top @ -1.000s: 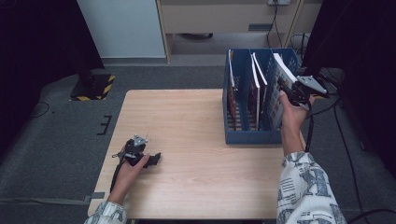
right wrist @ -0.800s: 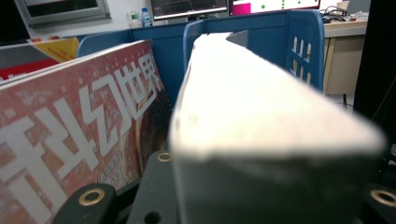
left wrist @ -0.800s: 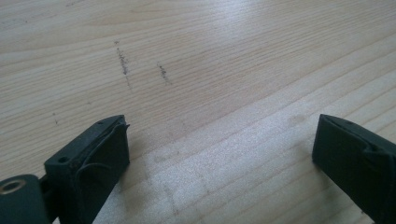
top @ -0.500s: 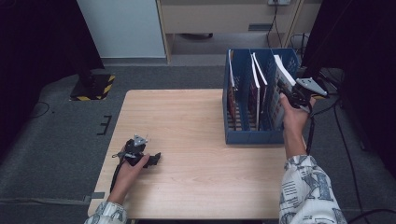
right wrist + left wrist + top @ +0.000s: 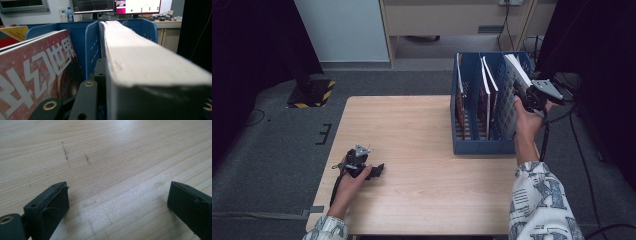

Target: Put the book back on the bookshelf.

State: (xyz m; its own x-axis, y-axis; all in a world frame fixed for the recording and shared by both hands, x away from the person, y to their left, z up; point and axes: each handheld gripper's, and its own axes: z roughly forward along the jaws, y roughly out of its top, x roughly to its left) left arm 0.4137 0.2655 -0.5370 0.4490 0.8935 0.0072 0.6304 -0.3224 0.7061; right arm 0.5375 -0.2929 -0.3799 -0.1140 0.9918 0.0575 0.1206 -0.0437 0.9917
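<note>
- The right gripper (image 5: 523,96) pinches a thick white-edged book (image 5: 140,57) in the blue file rack's (image 5: 482,146) rightmost slot.
- The left gripper (image 5: 117,202) rests on the table (image 5: 412,125), jaws spread, holding nothing.

Bright overhead light, dark room edges, glare on wood, soft close-ups

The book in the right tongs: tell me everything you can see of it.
The book is thick, with a pale, slightly rough page block facing the right gripper view; its cover is hidden there. It stands tilted in the rightmost compartment of the blue file rack, top edge leaning outward above the rim. The right tongs are clamped on its upper edge. A blue divider stands beside it, with a red magazine beyond.
</note>
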